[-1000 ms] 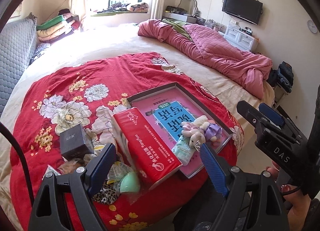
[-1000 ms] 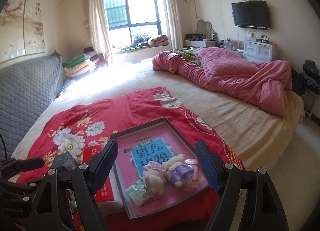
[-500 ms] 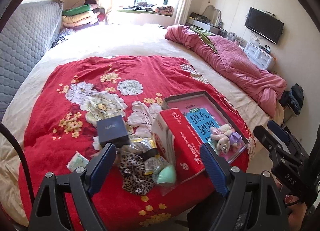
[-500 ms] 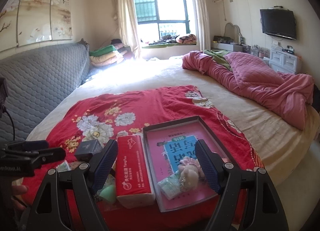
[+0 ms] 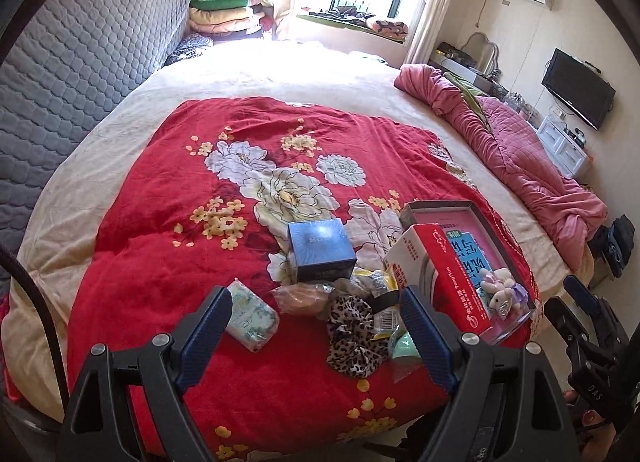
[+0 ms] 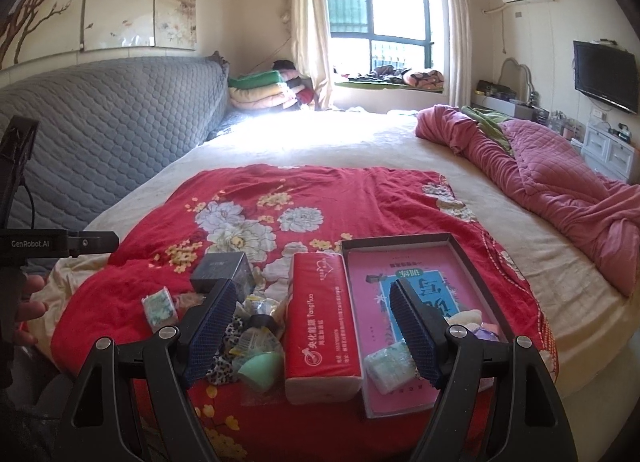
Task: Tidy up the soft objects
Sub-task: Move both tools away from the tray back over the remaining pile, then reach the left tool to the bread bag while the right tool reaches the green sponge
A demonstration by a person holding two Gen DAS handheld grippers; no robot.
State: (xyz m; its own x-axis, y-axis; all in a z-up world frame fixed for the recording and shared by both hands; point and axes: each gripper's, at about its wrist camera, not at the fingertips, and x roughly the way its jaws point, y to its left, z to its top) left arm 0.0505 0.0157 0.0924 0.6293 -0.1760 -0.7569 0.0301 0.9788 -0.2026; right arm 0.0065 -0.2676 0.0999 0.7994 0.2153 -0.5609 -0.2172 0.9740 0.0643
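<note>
On the red floral blanket (image 5: 160, 222) lies a heap of small items: a leopard scrunchie (image 5: 352, 338), a green sponge (image 5: 404, 346), a floral tissue pack (image 5: 250, 316) and a dark box (image 5: 320, 250). My left gripper (image 5: 316, 332) hangs open above this heap, holding nothing. To the right, a red tissue pack (image 6: 320, 322) lies beside a grey tray (image 6: 400, 240). The tray holds a pink book, plush toys (image 5: 500, 290) and a second small tissue pack (image 6: 390, 366). My right gripper (image 6: 312, 330) is open over the red pack, apart from it.
A crumpled pink quilt (image 6: 560, 182) lies on the bed's right side, and a grey padded headboard (image 6: 100, 134) runs along the left. Folded bedding (image 6: 264, 90) is stacked by the window. A person's hand (image 6: 28, 302) shows at the left edge.
Both grippers have swung left. The left one went from over the tray to over the heap, bringing the floral tissue pack into view. The right one went from the tray to the red pack.
</note>
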